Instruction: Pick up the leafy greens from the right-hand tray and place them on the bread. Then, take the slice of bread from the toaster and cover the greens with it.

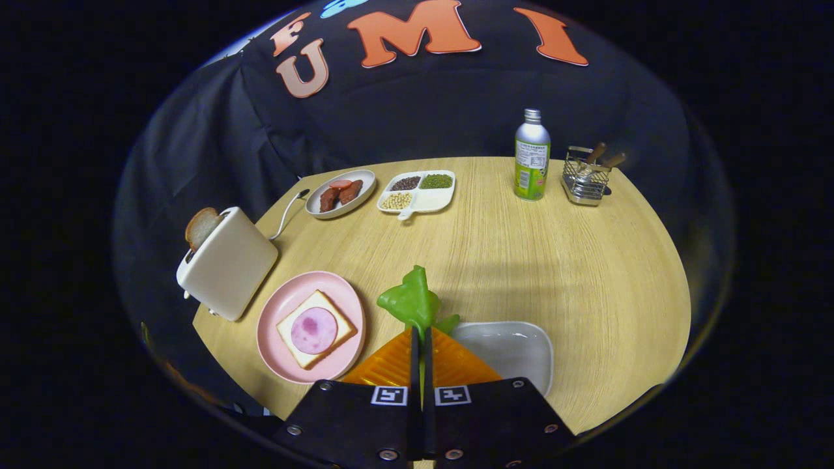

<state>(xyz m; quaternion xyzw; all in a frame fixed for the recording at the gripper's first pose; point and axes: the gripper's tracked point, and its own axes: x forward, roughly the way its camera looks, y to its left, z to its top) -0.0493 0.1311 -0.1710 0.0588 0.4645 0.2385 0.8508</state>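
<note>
Jaws clamped on leafy greens, lifted above white tray; bread on pink plate left of jaws.

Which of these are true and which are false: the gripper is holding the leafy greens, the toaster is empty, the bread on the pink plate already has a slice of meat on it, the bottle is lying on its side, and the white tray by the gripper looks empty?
1. The gripper is shut on the leafy greens. True.
2. The toaster is empty. False: a slice of bread sticks up out of it.
3. The bread on the pink plate has a round slice of meat on it. True.
4. The bottle lies on its side. False: it stands upright beside the wire basket.
5. The white tray just right of the gripper looks empty. True.
</note>
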